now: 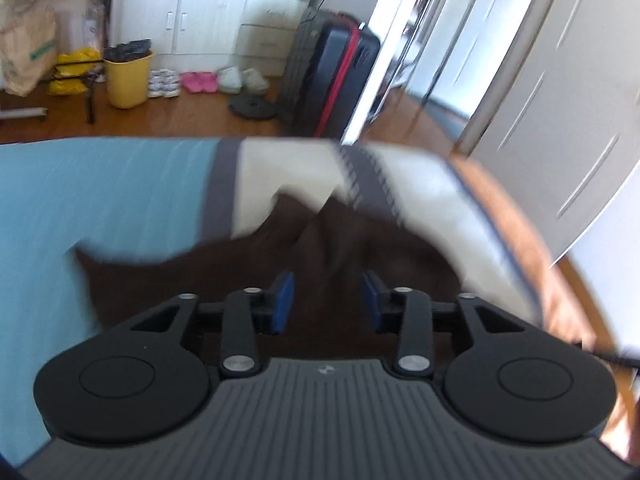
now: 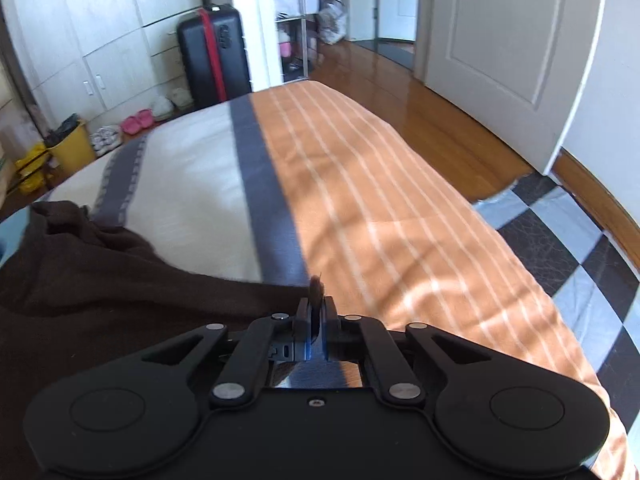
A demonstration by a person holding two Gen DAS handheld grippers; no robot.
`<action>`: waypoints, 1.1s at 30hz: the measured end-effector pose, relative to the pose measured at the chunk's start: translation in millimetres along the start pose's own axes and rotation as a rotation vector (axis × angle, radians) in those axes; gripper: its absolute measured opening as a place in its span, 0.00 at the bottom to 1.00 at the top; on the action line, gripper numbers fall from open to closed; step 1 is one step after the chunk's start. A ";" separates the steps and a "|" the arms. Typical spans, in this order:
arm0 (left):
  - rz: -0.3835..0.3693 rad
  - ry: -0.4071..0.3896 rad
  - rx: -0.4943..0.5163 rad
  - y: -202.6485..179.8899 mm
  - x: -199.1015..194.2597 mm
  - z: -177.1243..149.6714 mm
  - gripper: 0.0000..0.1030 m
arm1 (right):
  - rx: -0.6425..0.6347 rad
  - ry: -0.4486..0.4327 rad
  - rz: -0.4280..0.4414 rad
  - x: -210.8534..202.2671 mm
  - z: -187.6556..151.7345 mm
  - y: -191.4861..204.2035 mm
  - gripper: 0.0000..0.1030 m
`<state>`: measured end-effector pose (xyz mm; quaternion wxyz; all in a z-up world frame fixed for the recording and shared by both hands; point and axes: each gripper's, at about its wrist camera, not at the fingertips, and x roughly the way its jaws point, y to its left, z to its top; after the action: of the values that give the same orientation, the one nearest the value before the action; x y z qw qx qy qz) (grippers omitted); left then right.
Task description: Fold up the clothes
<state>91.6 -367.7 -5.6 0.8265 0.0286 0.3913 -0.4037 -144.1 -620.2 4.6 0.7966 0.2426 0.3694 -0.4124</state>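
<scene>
your right claw [image 2: 316,312] is clenched on a pinch of the dark brown knitted garment [image 2: 92,280], a tuft of it poking up between the pads, right where the grey band of the striped bedspread [image 2: 360,184] meets the orange. your left claw [image 1: 327,300] is released, blue pads [image 1: 285,300] spread wide, hovering over the same brown cloth, and that view is smeared with motion. the garment lies rumpled on the bed, across the blue, cream and grey bands, one corner sticking out over the blue. judging by this, you're mid-fold or mid-spread; i can't tell which. next you'll likely need the left claw on an edge, matching the right's hold.
</scene>
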 end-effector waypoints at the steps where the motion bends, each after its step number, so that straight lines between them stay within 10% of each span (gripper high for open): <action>1: 0.013 0.002 -0.012 3.5 -12.3 -12.4 0.50 | 0.025 0.008 0.010 1.7 0.5 -5.1 0.12; 7: -0.005 0.051 -0.210 20.2 -62.6 -85.2 0.54 | 0.309 0.101 0.321 -0.1 -9.2 -39.2 0.25; 11: 0.031 0.043 -0.116 -7.3 -99.7 -122.0 0.58 | 0.460 0.142 0.526 -7.0 -18.4 -50.5 0.38; 22: -0.230 -0.008 -0.095 -54.8 -139.8 -194.4 0.73 | 0.435 0.206 0.628 -51.6 -61.0 -44.7 0.60; 29: -0.140 -0.030 -0.085 -55.6 -130.3 -192.4 0.80 | 0.418 0.315 0.518 -22.2 -67.8 -43.5 0.60; 32: -0.094 -0.052 -0.096 -51.6 -127.3 -191.1 0.57 | 0.431 0.372 0.520 -7.7 -73.5 -38.4 0.60; 33: -0.078 -0.059 -0.100 -50.3 -126.2 -190.6 0.32 | 0.419 0.375 0.520 -7.1 -73.9 -35.2 0.60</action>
<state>-108.5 -250.9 -39.5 0.8216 -0.0401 0.3872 -0.4164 -205.0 -584.8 -37.7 0.7263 0.5569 0.3429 -0.2116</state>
